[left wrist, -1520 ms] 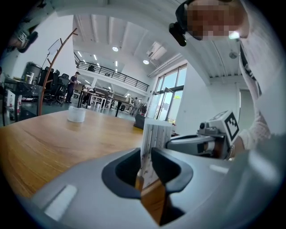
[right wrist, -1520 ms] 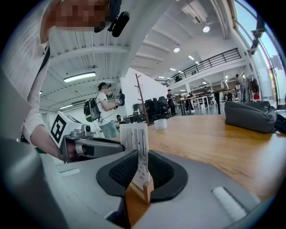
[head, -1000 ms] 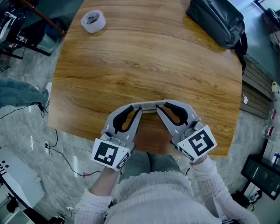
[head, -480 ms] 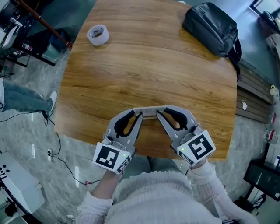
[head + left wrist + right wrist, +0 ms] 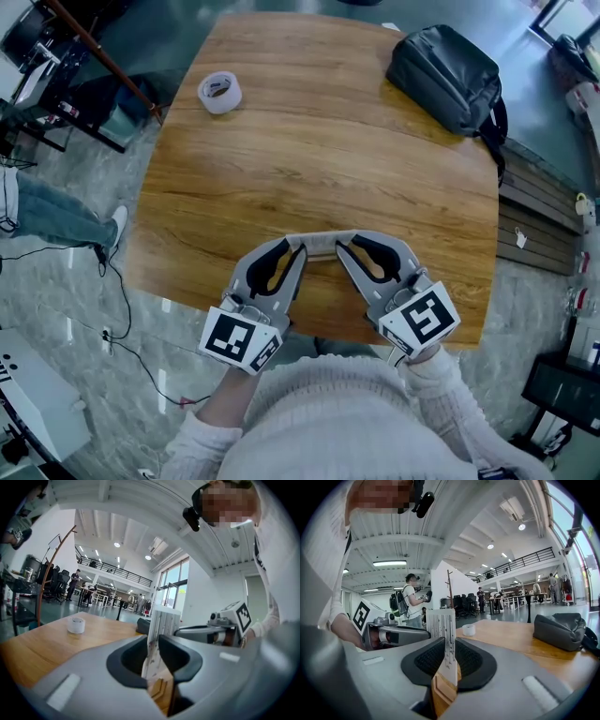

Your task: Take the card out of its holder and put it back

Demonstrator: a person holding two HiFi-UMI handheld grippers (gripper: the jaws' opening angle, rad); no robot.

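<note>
A pale flat card in its holder [image 5: 320,242] hangs edge-up just above the wooden table [image 5: 309,159], near its front edge. My left gripper [image 5: 298,247] is shut on its left end and my right gripper [image 5: 342,245] is shut on its right end. In the left gripper view the striped white piece [image 5: 159,630] stands upright, pinched between the dark pads of my left gripper [image 5: 152,641]. The right gripper view shows the same striped sheet [image 5: 443,630] clamped in my right gripper [image 5: 451,656]. I cannot tell card from holder.
A roll of clear tape [image 5: 219,92] lies at the table's far left, and a black bag [image 5: 445,77] lies at the far right corner. Cables and a person's leg [image 5: 47,211] are on the floor to the left. People stand far off in the hall.
The head view has shifted, so the table, tape and bag sit lower in the picture. Both grippers keep the same hold on the piece between them.
</note>
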